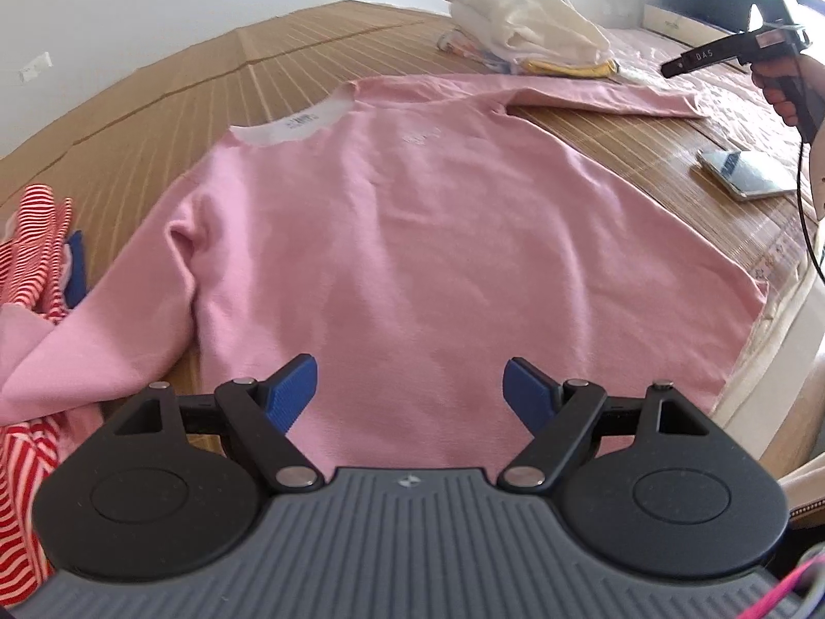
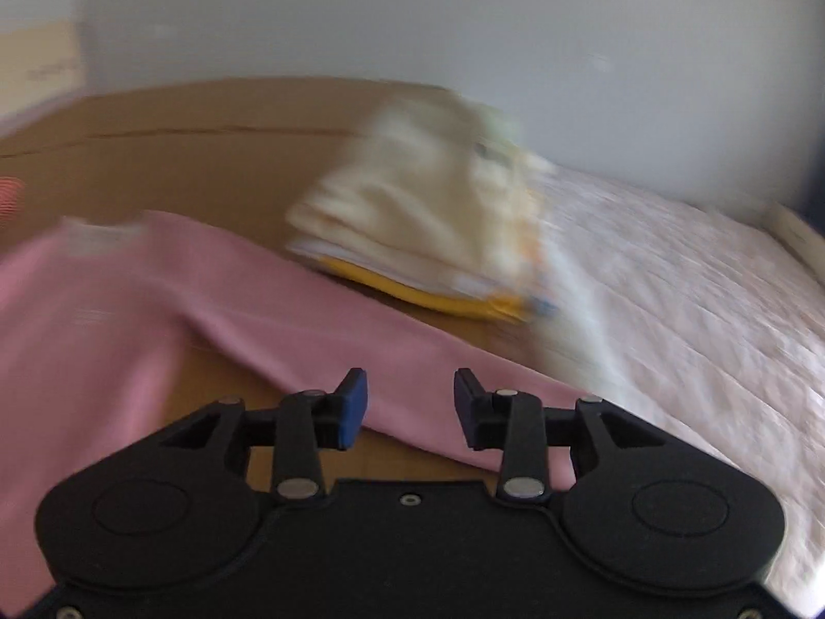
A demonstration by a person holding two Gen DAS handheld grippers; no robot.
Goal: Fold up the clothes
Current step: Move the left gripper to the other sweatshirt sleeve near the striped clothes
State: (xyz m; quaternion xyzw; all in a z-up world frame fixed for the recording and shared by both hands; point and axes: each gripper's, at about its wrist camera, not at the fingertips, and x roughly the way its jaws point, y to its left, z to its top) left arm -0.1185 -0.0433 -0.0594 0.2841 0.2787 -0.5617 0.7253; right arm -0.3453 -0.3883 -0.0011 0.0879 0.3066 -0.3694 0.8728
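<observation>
A pink sweatshirt (image 1: 371,216) lies flat and face up on a bamboo mat (image 1: 216,67), its white collar at the far end. One sleeve (image 1: 593,95) stretches straight out to the right; the other (image 1: 87,340) is bunched at the left. My left gripper (image 1: 410,387) hovers open over the hem, holding nothing. The right gripper (image 1: 675,67) shows at the top right of the left wrist view, held by a hand. In the blurred right wrist view, the right gripper (image 2: 411,402) is open just above the outstretched pink sleeve (image 2: 319,320), with nothing between its blue pads.
A stack of folded cream and yellow clothes (image 1: 526,26) sits past the sweatshirt's right shoulder. Red-and-white striped garments (image 1: 36,242) are heaped at the left. A small silver packet (image 1: 742,173) lies on the mat at right. A pale quilted mattress (image 2: 670,283) borders the mat's right side.
</observation>
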